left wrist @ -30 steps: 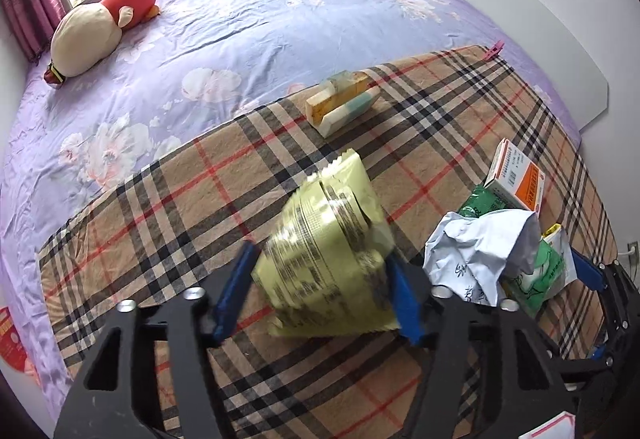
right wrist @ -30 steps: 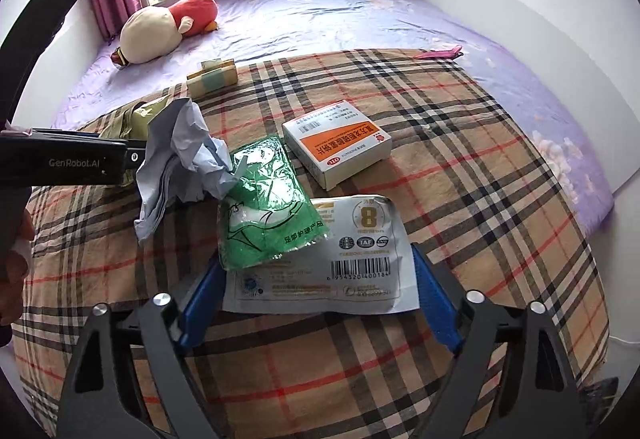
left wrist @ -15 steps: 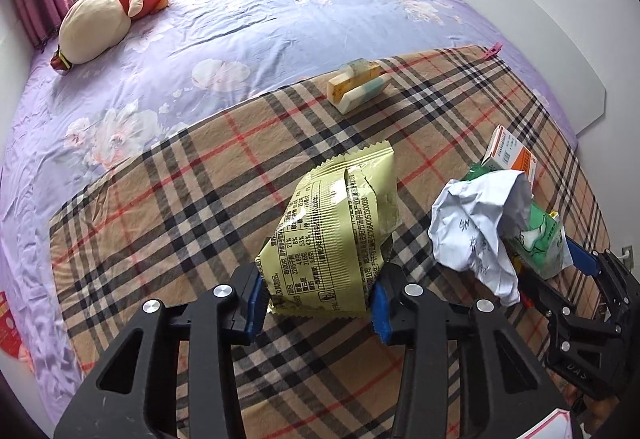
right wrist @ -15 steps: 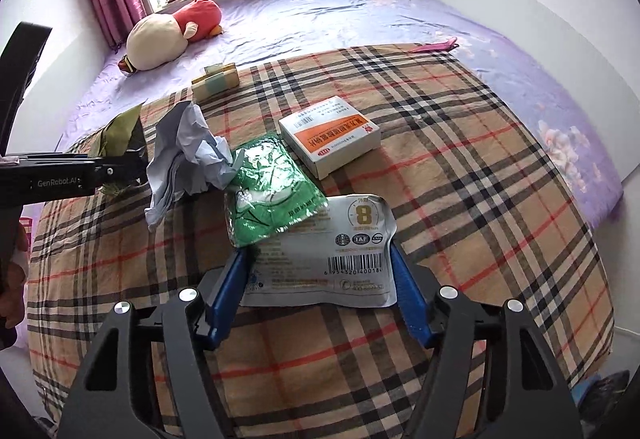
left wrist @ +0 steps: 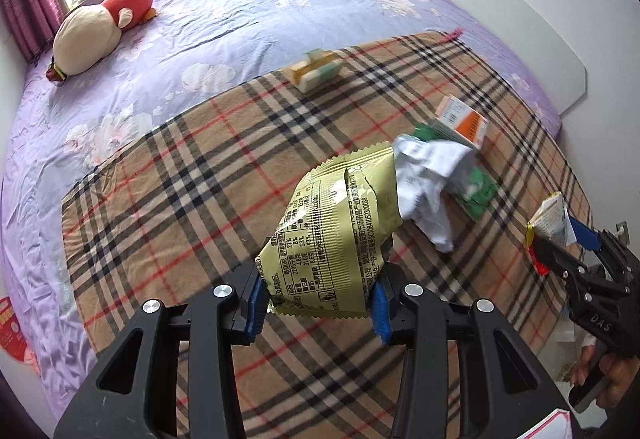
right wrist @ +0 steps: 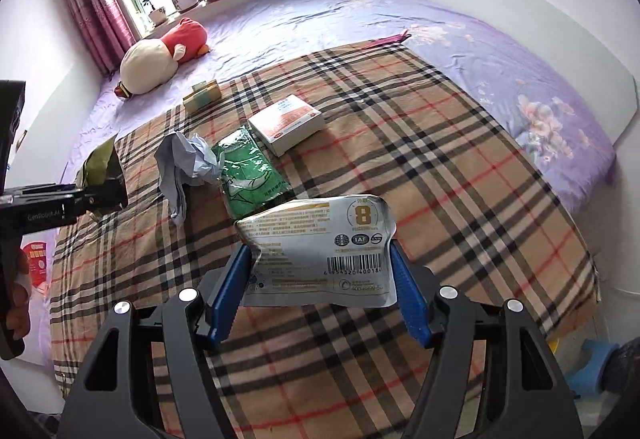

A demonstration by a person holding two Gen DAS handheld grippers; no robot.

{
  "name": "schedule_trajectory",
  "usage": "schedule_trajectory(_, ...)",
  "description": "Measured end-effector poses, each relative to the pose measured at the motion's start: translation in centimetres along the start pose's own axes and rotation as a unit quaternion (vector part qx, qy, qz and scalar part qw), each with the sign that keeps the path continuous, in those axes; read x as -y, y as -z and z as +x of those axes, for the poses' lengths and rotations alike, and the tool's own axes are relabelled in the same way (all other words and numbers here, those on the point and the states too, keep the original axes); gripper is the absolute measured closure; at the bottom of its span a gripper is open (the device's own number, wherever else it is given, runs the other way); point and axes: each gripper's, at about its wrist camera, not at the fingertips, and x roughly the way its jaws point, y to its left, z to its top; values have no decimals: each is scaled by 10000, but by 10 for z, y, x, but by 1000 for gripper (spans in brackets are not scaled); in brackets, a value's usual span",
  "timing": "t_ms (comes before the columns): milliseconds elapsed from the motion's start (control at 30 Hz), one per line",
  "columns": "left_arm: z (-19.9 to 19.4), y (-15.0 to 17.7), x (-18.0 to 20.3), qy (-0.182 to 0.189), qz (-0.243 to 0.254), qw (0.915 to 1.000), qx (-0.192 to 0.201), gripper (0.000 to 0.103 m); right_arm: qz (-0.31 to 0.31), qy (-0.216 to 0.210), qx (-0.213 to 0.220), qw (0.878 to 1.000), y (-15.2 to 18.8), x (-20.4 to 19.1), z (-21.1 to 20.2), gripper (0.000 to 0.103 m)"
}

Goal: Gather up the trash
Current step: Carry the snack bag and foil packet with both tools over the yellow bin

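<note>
The olive snack wrapper sits at lower centre of the left wrist view, raised off the plaid blanket. The left gripper has its jaws closed narrowly on the wrapper's lower edge, so it hangs free for carrying. The silver pouch occupies lower centre of the right wrist view, pinched across its width by the right gripper. Both tools point forward, slightly downward. At mid-frame, 3 items lie uncollected: crumpled paper, green packet, white-orange box.
</note>
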Motion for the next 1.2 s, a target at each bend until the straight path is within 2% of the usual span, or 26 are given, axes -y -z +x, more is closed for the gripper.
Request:
schedule_trajectory(400,-11,8,79,417,812,9958,-18,61,437,29,299,9986,14,43,-43,34)
schedule_trajectory(667,-5,8,159,754,1587,9844,-76,61,1013,332,546,9928,36,101,-80,34)
schedule_trajectory(900,3,12,240,1040,2369,9658,-165,61,1547,687,663,9833,73,158,-114,34)
schedule_trajectory(1067,7,22,301,1235,3017,9451,-219,61,1957,985,681,9733,107,201,-136,34)
schedule_trajectory(1200,17,32,354,1381,3537,9245,-337,61,2278,1201,684,9638,133,234,-150,34)
